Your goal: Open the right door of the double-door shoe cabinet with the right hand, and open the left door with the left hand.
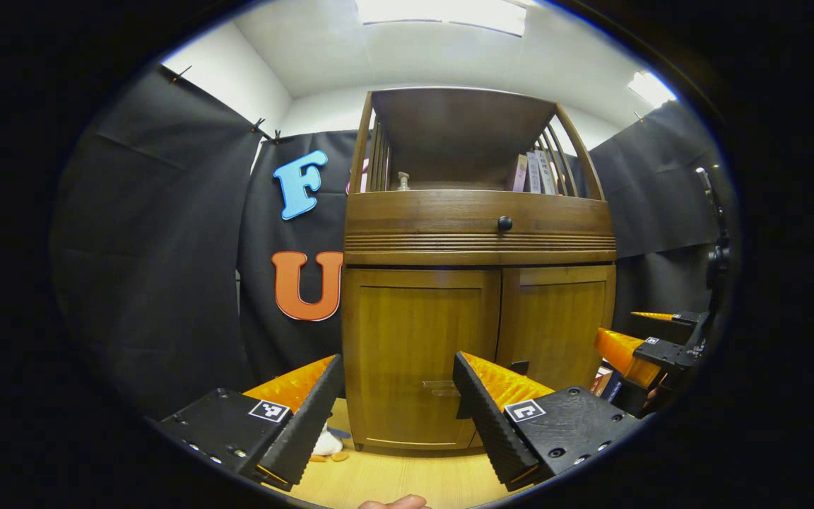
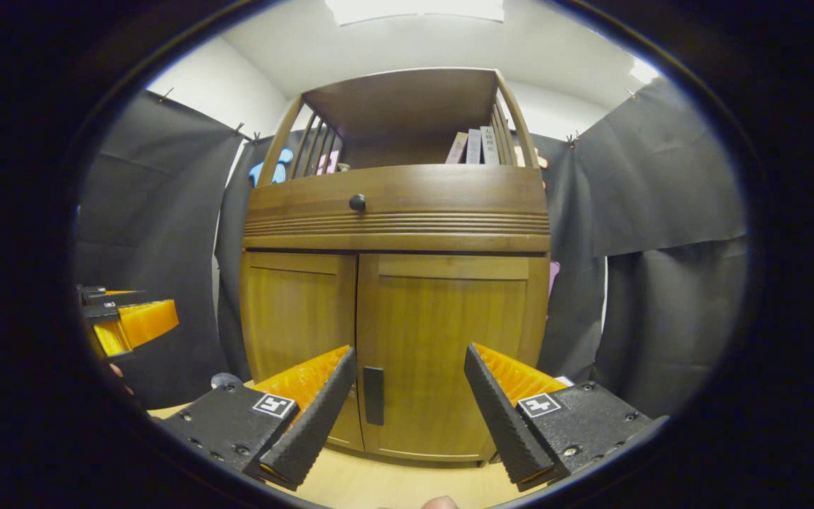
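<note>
1. The right gripper (image 2: 403,396) is spread wide and empty; the right door (image 2: 449,353) is closed at frame centre, its upright handle (image 2: 373,394) just left of the midline.
2. The left gripper (image 1: 396,403) is likewise released before the closed left door (image 1: 417,353).

Left door's (image 1: 417,353) handle: partly hidden behind the left gripper's (image 1: 398,396) finger (image 1: 495,424); form could not be told. Toy (image 1: 326,445) on the floor beside the cabinet (image 2: 396,311): mostly covered by the other finger, kind unclear. Books (image 2: 474,147) on the top shelf: spines too small to make out. Small bottle (image 1: 403,182) on that shelf: detail too fine to tell. Person's fingertip (image 1: 393,502): cut off at the bottom edge. Right gripper (image 1: 651,339): cut off at the right edge, jaws' state unreadable there.
</note>
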`<action>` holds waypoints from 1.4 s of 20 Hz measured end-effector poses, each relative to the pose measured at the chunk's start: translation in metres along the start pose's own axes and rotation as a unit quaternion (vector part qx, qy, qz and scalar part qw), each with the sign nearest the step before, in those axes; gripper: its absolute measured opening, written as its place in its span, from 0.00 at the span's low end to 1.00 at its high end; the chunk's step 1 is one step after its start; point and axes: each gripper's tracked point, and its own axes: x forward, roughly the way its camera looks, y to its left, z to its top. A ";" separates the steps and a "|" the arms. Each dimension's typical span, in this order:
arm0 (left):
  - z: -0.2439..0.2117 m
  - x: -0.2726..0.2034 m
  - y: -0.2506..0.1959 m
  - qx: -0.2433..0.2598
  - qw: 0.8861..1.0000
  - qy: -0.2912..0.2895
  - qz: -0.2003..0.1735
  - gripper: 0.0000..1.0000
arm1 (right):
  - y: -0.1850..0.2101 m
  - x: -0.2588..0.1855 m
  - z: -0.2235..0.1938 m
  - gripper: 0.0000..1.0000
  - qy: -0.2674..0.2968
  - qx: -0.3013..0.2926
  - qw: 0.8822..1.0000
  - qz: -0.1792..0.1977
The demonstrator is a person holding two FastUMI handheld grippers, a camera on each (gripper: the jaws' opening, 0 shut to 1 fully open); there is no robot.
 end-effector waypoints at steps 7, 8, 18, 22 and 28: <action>0.003 -0.010 0.021 0.004 1.000 -0.005 0.021 1.00 | 0.019 0.031 -0.024 1.00 0.022 0.005 1.000 0.015; 0.005 -0.012 0.024 0.006 1.000 -0.007 0.026 1.00 | 0.024 0.037 -0.028 1.00 0.025 0.005 1.000 0.018; 0.003 -0.037 0.066 0.024 0.996 -0.001 0.083 0.95 | 0.050 0.094 -0.088 0.98 0.073 0.010 0.996 0.041; -0.004 -0.046 0.080 0.025 0.994 0.009 0.104 0.95 | 0.053 0.122 -0.122 0.92 0.114 0.015 0.993 0.037; -0.006 -0.059 0.101 0.032 0.990 0.014 0.137 0.95 | 0.046 0.151 -0.145 0.79 0.138 0.023 0.990 0.018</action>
